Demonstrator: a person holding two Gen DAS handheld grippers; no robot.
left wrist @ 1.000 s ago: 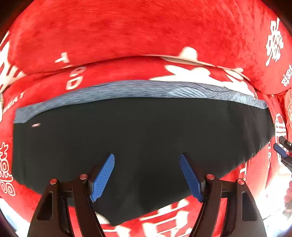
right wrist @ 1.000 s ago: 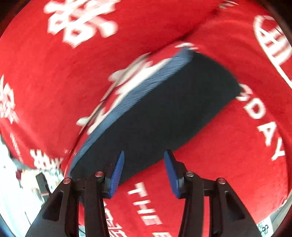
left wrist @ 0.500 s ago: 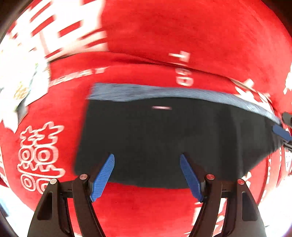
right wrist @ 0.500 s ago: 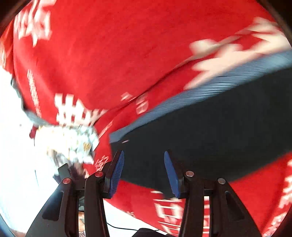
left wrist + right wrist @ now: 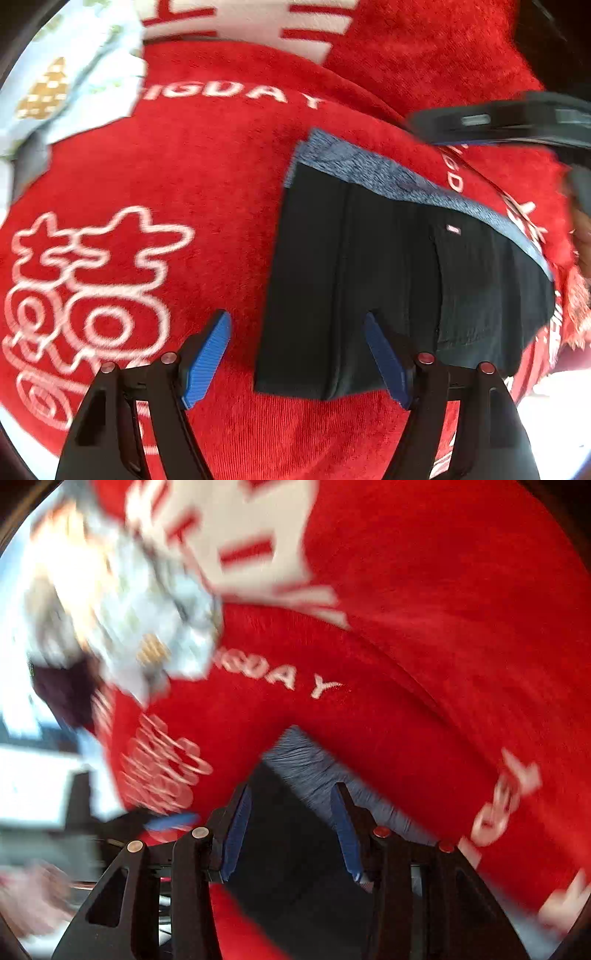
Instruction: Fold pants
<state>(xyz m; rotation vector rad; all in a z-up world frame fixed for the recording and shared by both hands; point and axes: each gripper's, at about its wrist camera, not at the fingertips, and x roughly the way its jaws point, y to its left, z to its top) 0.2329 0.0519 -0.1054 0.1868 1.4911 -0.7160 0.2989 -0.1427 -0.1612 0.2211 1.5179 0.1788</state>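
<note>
The black pants (image 5: 399, 280) with a grey-blue waistband (image 5: 388, 177) lie flat on the red blanket (image 5: 192, 177). My left gripper (image 5: 297, 354) is open over the pants' near left corner, with the left edge between its fingers. My right gripper (image 5: 291, 827) is open above the far left corner of the pants (image 5: 280, 834), where the waistband (image 5: 314, 771) ends. The right gripper's body (image 5: 498, 122) shows blurred at the upper right of the left wrist view. The left gripper's blue pad (image 5: 173, 821) shows at the lower left of the right wrist view.
The red blanket carries white lettering and symbols (image 5: 85, 291). A pale patterned cloth (image 5: 62, 81) lies at the far left edge of the blanket, also blurred in the right wrist view (image 5: 147, 627). Bright floor shows past the blanket's edge (image 5: 33, 790).
Both grippers have swept left along the pants to their left end. The right gripper has crossed over the garment and now hovers at the waistband corner. Both stay open.
</note>
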